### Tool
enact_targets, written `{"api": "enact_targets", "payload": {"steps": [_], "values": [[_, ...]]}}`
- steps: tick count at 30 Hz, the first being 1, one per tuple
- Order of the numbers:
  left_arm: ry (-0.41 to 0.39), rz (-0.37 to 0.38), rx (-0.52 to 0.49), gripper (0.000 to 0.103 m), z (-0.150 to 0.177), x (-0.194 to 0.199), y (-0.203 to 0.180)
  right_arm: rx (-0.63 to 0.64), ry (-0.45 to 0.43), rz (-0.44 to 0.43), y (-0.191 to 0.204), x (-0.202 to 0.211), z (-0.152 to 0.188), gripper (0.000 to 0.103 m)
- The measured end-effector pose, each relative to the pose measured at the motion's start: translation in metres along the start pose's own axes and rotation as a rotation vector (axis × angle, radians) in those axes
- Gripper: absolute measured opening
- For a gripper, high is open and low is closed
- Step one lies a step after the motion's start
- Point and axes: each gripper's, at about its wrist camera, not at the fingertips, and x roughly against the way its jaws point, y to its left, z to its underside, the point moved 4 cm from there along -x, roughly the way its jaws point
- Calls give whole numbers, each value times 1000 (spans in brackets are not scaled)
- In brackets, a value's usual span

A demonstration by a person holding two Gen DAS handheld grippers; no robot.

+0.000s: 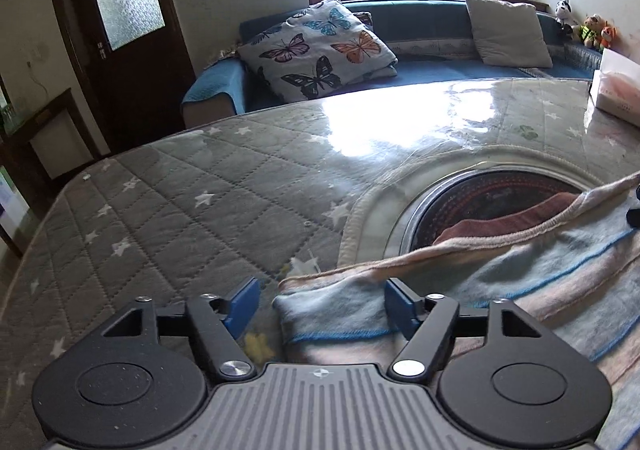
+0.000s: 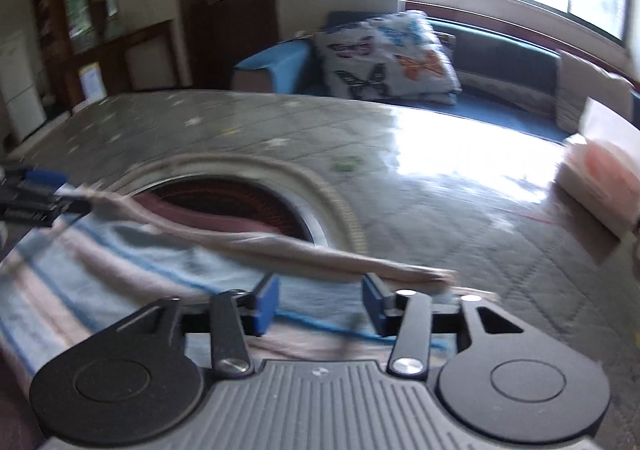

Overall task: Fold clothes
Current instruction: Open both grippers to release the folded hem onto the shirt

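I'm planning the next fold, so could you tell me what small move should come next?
Probably lift both tongs clear: the left tongs and right tongs stand open over the striped cloth, whose folded edge already lies flat.

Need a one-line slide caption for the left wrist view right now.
Left tongs open over the corner of a striped blue-and-pink knitted garment on a grey star-print quilted table cover.
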Motion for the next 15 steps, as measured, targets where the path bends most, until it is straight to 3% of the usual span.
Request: {"api": "enact_targets", "payload": {"steps": [5,15], "values": [[-18,-21,-48,90,11,13,-5,100,7,-34,44,-10,-1,64],[-26,-51,-48,96,35,30,5,173,30,-81,104,-17,10,74]]}}
